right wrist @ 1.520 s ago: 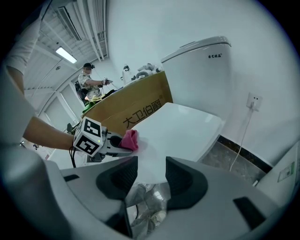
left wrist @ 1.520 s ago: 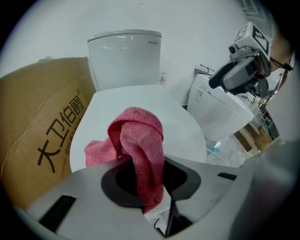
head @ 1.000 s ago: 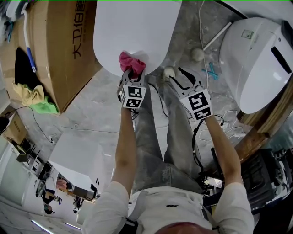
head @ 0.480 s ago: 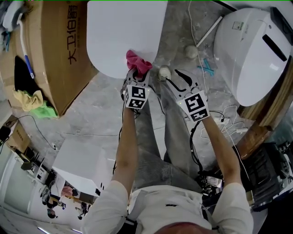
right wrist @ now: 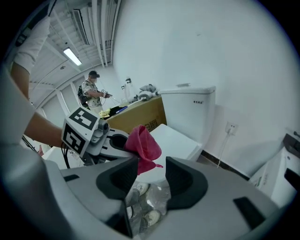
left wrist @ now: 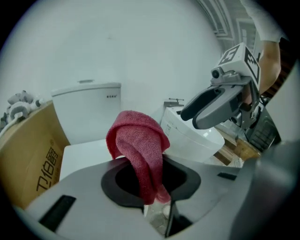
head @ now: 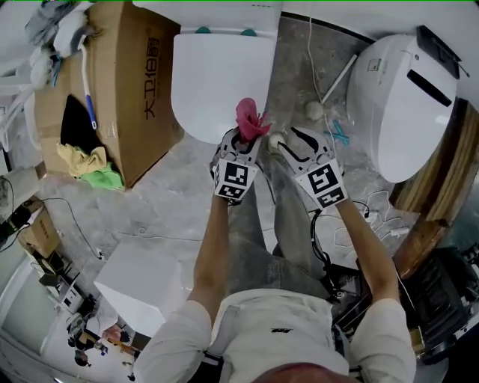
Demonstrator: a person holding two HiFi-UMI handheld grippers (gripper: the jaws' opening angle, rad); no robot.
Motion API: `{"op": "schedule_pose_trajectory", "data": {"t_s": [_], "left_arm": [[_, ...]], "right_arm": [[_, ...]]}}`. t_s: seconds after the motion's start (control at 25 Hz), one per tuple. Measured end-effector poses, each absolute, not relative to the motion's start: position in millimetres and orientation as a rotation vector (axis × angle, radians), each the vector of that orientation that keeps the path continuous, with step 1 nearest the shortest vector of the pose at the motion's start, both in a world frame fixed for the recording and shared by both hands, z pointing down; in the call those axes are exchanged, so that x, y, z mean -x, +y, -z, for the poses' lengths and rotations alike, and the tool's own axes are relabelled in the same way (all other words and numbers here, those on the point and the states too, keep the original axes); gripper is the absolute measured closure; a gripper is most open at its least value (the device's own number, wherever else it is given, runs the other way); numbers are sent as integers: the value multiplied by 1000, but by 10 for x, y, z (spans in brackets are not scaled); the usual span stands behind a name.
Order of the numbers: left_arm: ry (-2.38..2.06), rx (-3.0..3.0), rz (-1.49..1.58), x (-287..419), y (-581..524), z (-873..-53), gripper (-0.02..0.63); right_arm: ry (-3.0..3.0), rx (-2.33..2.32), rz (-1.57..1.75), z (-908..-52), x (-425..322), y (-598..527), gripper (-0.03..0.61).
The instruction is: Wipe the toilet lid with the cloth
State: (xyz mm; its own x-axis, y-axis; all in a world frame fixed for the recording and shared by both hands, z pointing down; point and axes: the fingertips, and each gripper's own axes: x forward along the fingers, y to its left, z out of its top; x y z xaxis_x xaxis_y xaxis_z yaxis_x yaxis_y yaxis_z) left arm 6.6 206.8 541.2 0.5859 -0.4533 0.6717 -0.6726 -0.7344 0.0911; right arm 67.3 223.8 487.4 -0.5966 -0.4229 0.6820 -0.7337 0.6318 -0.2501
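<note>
Cloth [head: 251, 120] sat clamped in the left gripper [head: 241, 141], over the lid's [head: 217, 75] near edge. Right gripper [head: 290, 142], just right of it, held nothing, jaws apart. Advised: press cloth flat on lid, wipe in overlapping passes.

The head view's top edge cuts off the toilet tank [head: 224, 6]. The red cloth [head: 251, 120] and the left gripper [head: 243, 141] cover the front rim of the toilet lid [head: 217, 82]. In the left gripper view the cloth's lower end disappears between the jaws, the tank's small print is too small to read, and the dark rim cuts off the cardboard box [left wrist: 33, 154]. In the right gripper view a distant person [right wrist: 91, 93] is too small to tell what they hold.
</note>
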Motion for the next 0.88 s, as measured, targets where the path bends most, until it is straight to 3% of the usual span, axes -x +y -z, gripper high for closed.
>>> {"op": "schedule_pose_trajectory", "data": {"t_s": [0.88], "left_arm": [[-1383, -2600, -571, 390, 2016, -2092, 505]], "right_arm": [[-2458, -1064, -265, -1967, -557, 2078, 380]]}}
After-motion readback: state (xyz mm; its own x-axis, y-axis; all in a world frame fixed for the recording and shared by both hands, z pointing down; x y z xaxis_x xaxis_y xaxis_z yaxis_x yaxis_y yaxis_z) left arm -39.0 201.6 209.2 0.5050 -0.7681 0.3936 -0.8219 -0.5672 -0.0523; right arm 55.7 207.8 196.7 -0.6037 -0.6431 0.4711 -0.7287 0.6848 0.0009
